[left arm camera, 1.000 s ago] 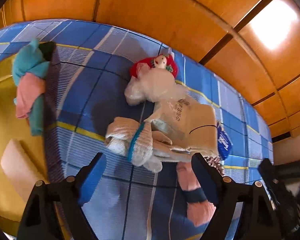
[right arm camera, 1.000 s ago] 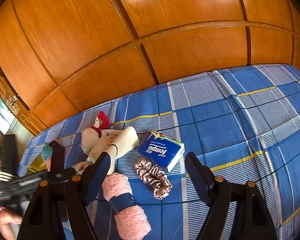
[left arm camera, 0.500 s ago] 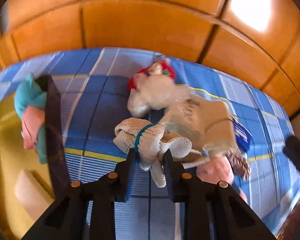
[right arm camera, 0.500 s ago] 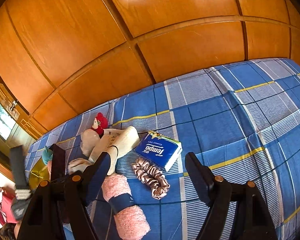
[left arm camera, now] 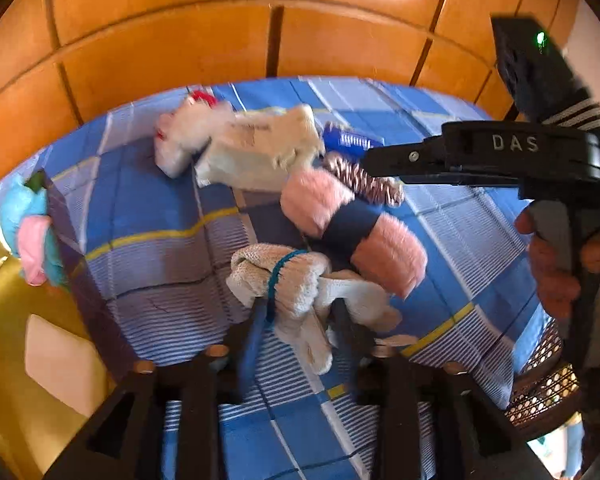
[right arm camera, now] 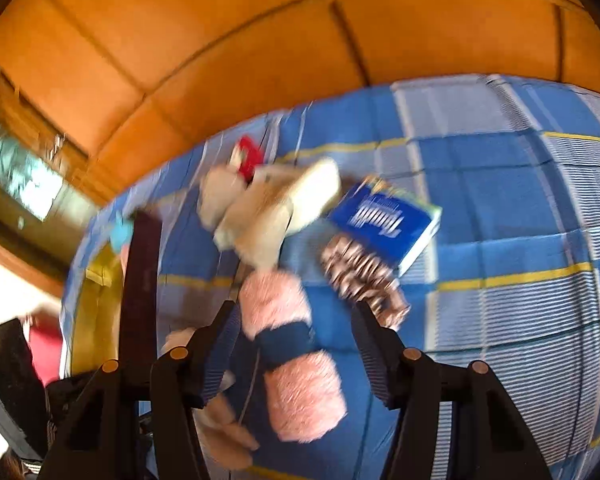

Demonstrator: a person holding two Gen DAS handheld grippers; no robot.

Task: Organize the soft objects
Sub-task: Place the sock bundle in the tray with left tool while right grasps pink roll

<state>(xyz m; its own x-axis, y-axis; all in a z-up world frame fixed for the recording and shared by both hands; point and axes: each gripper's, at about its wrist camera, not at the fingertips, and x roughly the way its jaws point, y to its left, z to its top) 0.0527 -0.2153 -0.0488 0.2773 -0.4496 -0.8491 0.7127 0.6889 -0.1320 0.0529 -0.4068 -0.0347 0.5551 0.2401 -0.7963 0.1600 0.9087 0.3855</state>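
Observation:
A cream knitted bundle (left arm camera: 288, 280) tied with a teal band sits between my left gripper's (left arm camera: 300, 312) fingers. The jaws are opening, but the pads still press on the bundle. Just behind it lies a fluffy pink roll (left arm camera: 352, 232) with a navy band. In the right wrist view, the pink roll (right arm camera: 288, 344) lies between the fingers of my right gripper (right arm camera: 296, 316). Those jaws are closing; a gap shows on the roll's right side.
On the blue checked bed sheet (left arm camera: 148, 208) lie a bagged plush doll (left arm camera: 188, 136), a cream pouch (left arm camera: 260, 148), a blue tissue pack (right arm camera: 384, 220) and a brown scrunchie (right arm camera: 360, 276). A yellow bin (left arm camera: 4, 340) with teal-and-pink cloth (left arm camera: 24, 220) stands left. A wooden wall (left arm camera: 180, 20) rises behind.
My left gripper shut on the cream bundle and carried it sideways next to the pink roll while rolling. My right gripper dropped over the pink roll and its fingers narrowed.

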